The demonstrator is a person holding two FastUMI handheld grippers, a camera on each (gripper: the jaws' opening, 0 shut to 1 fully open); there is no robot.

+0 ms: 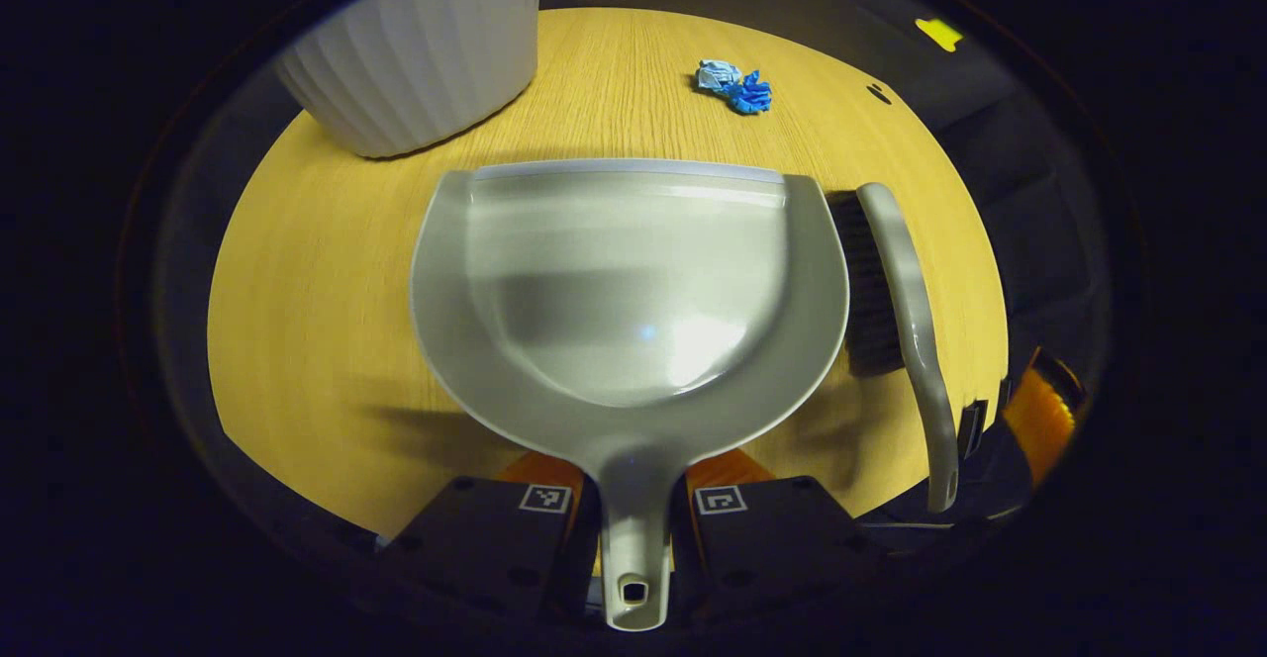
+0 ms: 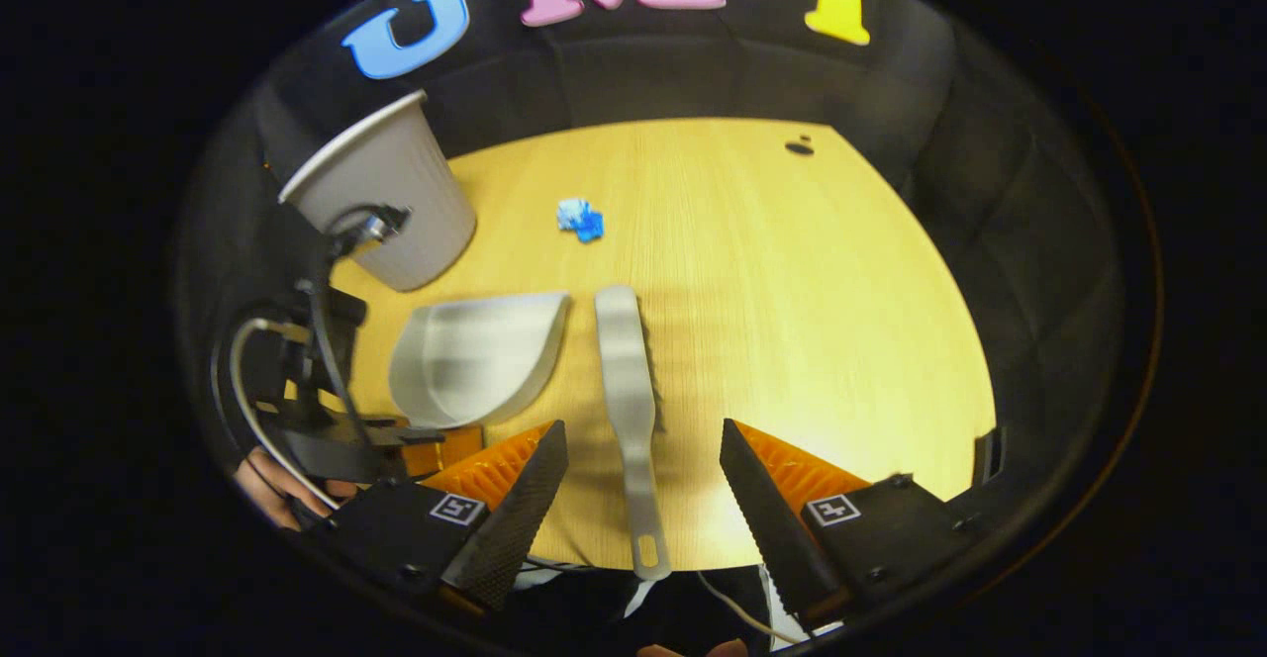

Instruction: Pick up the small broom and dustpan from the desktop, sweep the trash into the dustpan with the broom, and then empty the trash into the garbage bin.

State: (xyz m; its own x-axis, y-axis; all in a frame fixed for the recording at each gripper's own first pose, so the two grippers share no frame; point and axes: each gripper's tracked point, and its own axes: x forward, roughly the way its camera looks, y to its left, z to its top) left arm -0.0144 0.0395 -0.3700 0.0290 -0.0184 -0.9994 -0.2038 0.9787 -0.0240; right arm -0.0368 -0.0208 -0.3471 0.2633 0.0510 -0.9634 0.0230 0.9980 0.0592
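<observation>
The left gripper (image 1: 633,518) clamps the light, stiff plastic dustpan (image 1: 629,286) by its narrow handle, while the right gripper (image 2: 641,494) hangs open astride the broom (image 2: 630,410), whose slim, smooth handle looks the best hold.

Ahead of me lay a pale wood-grain tabletop (image 2: 841,321), rounded along its far edge and lit warmly from above, with soft shadows across its near part. Close to that far edge sat a small dark mark (image 2: 799,147), too small for me to tell what it was; I saw the mark (image 1: 878,94) again in my left gripper view. Behind the tabletop (image 1: 327,291) hung the booth's black cloth wall (image 2: 990,192), creased into folds.
</observation>
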